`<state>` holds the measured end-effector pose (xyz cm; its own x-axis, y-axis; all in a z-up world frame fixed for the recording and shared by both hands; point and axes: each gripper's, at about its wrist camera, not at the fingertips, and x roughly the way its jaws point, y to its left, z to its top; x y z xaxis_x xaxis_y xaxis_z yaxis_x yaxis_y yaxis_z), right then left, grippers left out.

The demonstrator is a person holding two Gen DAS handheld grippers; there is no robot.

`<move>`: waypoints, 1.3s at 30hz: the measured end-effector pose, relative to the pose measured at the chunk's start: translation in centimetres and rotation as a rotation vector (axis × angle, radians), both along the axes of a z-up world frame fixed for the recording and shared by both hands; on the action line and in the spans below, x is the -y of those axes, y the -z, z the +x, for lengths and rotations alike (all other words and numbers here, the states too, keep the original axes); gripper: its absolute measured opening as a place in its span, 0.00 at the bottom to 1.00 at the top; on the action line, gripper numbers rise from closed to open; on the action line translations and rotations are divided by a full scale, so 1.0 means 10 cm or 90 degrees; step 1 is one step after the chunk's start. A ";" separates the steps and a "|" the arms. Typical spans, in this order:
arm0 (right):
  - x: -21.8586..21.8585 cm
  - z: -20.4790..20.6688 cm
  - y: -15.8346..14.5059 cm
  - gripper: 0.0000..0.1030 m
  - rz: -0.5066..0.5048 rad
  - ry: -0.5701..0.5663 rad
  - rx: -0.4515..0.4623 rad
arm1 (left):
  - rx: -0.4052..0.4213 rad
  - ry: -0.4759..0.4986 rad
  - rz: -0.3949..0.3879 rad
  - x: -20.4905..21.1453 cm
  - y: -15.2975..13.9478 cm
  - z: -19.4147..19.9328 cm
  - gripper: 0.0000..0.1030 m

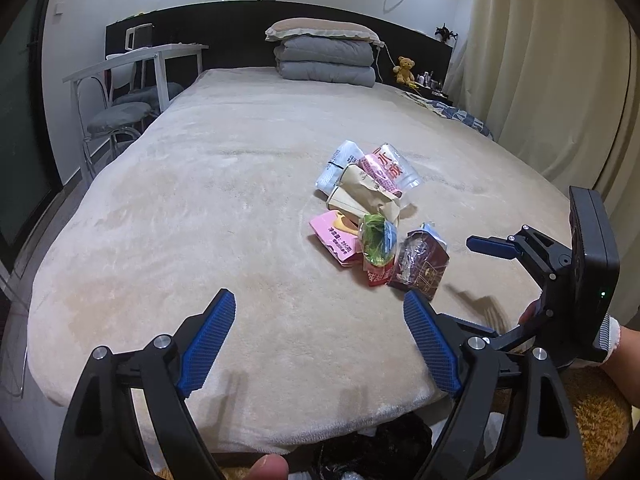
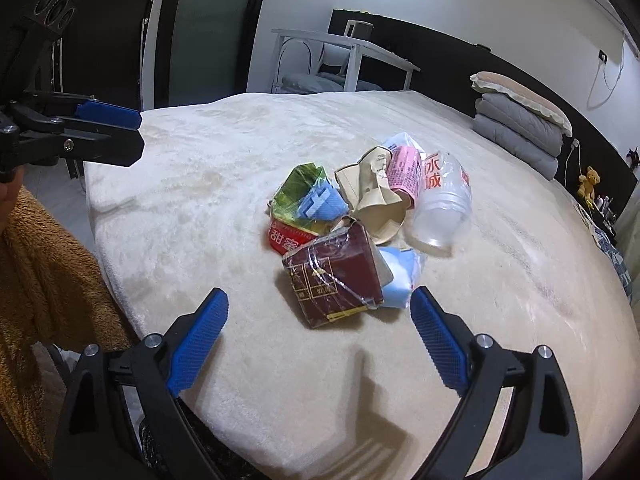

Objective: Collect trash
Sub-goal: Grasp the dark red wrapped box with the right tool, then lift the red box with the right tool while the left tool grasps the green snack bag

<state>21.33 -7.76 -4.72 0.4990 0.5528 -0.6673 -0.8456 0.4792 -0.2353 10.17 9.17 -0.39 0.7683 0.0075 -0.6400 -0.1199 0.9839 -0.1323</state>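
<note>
Near the bed's (image 1: 200, 208) foot edge, both the left gripper (image 1: 320, 320) and right gripper (image 2: 320, 320) hover with fingers spread and empty, wide bare blanket to the left, while the trash pile (image 2: 360, 224), dark red carton (image 2: 336, 280) nearest, lies mid-bed, folded quilts (image 1: 326, 60) far behind.

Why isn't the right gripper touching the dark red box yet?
Apart. The right wrist view shows bare blanket between the open right gripper and the dark red box.
</note>
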 end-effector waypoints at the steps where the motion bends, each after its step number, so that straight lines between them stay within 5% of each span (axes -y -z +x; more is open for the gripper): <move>1: -0.02 0.02 0.00 0.89 0.000 -0.003 0.004 | 0.001 0.001 0.003 -0.01 -0.01 0.02 0.82; 6: -0.17 0.07 0.04 0.88 -0.021 -0.033 0.043 | -0.001 0.003 0.030 -0.09 0.00 0.15 0.88; 9: -0.24 0.11 0.10 0.81 -0.042 -0.040 0.066 | -0.010 0.003 0.033 -0.17 0.04 0.22 0.88; 12: -0.29 0.11 0.20 0.64 -0.063 -0.033 0.096 | -0.015 -0.005 0.032 -0.24 0.07 0.25 0.89; 17: -0.30 0.06 0.24 0.62 -0.067 -0.040 0.132 | -0.017 -0.023 0.032 -0.27 0.09 0.25 0.94; 27: -0.10 0.05 -0.02 0.62 0.011 -0.006 0.095 | -0.008 -0.034 0.024 -0.20 0.07 0.29 0.94; 39: 0.45 0.28 -0.35 0.62 0.091 0.126 0.016 | -0.029 0.006 0.039 0.16 0.11 0.60 0.94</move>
<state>24.10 -12.30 -1.24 0.6229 0.5300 -0.5754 -0.7263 0.6652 -0.1736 16.17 7.62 -1.51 0.7386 0.0417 -0.6728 -0.1158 0.9911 -0.0657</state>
